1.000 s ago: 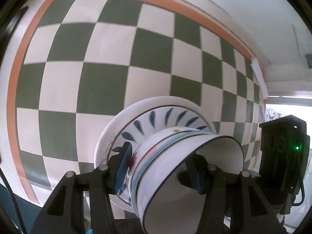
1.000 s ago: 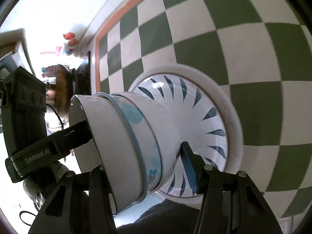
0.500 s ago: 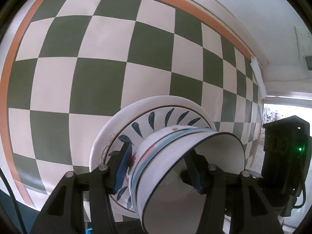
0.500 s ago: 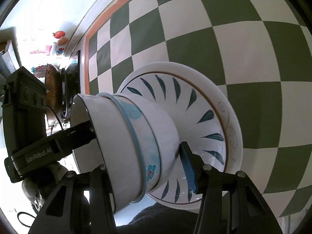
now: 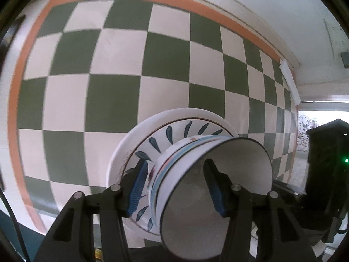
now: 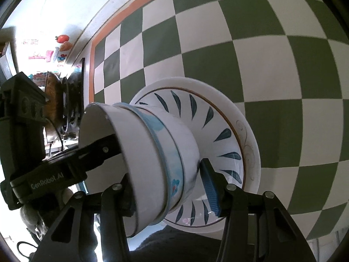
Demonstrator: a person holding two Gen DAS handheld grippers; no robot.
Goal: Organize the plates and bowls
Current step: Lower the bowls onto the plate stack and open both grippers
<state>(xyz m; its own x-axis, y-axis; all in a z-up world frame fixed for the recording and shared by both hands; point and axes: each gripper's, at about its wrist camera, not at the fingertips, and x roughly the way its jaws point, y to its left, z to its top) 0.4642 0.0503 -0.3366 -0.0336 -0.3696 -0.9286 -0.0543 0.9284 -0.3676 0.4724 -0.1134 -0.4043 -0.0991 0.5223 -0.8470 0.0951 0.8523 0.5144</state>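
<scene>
Left wrist view: your left gripper (image 5: 176, 187) clamps the wall of the stacked bowls (image 5: 209, 174), one finger inside, one outside, steadying them on the plates (image 5: 139, 144) over the checkered cloth (image 5: 109, 65).

Right wrist view: your right gripper (image 6: 170, 194) pinches the opposite wall likewise, sharing the load.

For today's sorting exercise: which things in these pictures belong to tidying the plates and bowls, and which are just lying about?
Belongs to the job:
- nested bowls
- leaf-pattern plate
- plain plate under it
- left tool
- right tool

Just lying about:
- checked cloth
- red fruit
- dark racks
</scene>
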